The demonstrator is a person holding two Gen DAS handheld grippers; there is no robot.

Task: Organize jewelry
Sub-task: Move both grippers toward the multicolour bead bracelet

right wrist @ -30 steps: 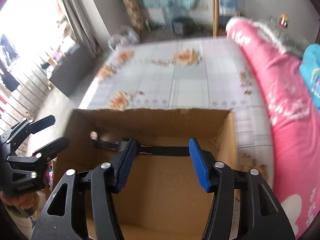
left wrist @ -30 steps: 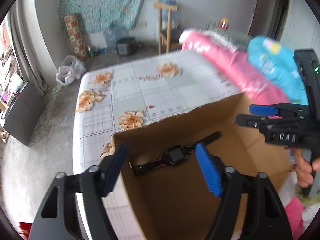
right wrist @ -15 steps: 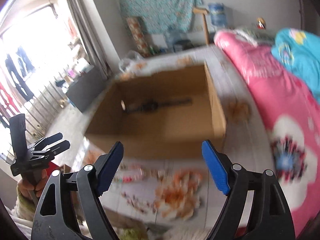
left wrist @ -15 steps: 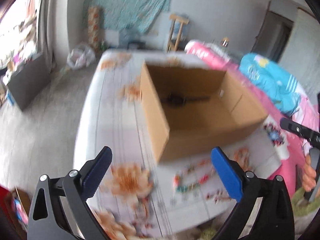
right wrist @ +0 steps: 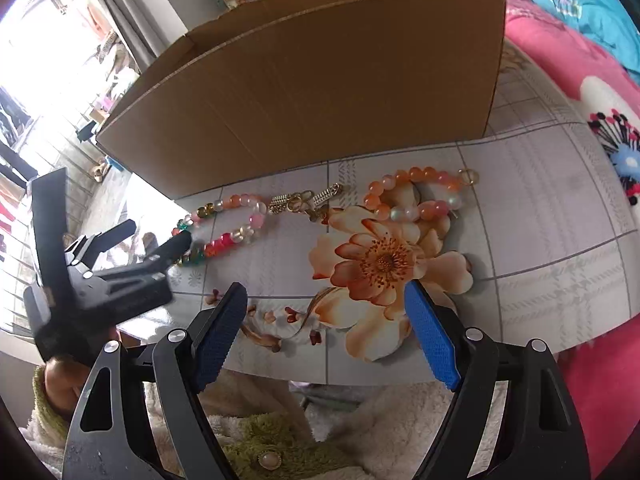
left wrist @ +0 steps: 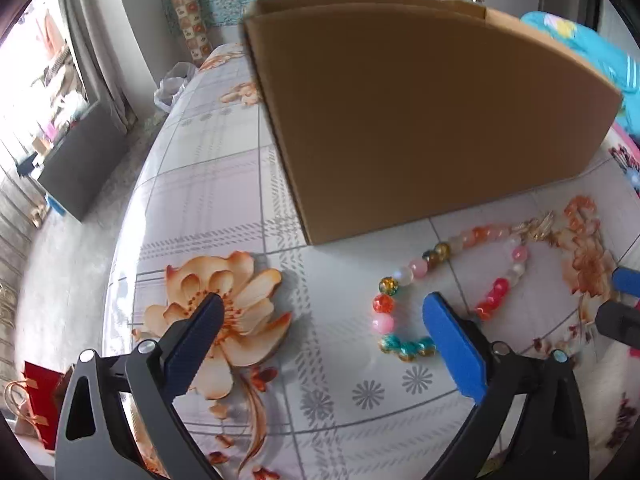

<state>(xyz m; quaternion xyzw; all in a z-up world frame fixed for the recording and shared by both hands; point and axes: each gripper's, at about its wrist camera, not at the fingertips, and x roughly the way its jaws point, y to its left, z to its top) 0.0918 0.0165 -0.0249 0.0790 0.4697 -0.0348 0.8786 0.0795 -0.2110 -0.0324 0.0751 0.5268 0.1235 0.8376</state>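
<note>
A multi-coloured bead bracelet (left wrist: 383, 303) lies on the floral tablecloth (left wrist: 224, 184) in front of the cardboard box (left wrist: 420, 112). My left gripper (left wrist: 322, 304) hangs wide open and empty just left of it, its right finger crossing the bracelet's near beads. In the right wrist view the same bracelet (right wrist: 218, 246) lies at the left, joined by gold clasps (right wrist: 304, 200) to an orange bead bracelet (right wrist: 416, 174). My right gripper (right wrist: 326, 292) is open and empty above a printed flower, short of both bracelets. The left gripper (right wrist: 156, 234) shows there by the teal beads.
The tall box wall (right wrist: 300, 92) hides the inside of the box. The table's near edge (right wrist: 360, 376) runs just under the right gripper, with a fluffy sleeve below it. Pink bedding (right wrist: 560, 64) lies to the right. The right gripper (left wrist: 624, 300) enters the left view's right edge.
Both grippers have drawn back from over the box and sunk to the tablecloth in front of it, with their jaws spread wider. The watch inside the box is now hidden; the bracelets have come into view.
</note>
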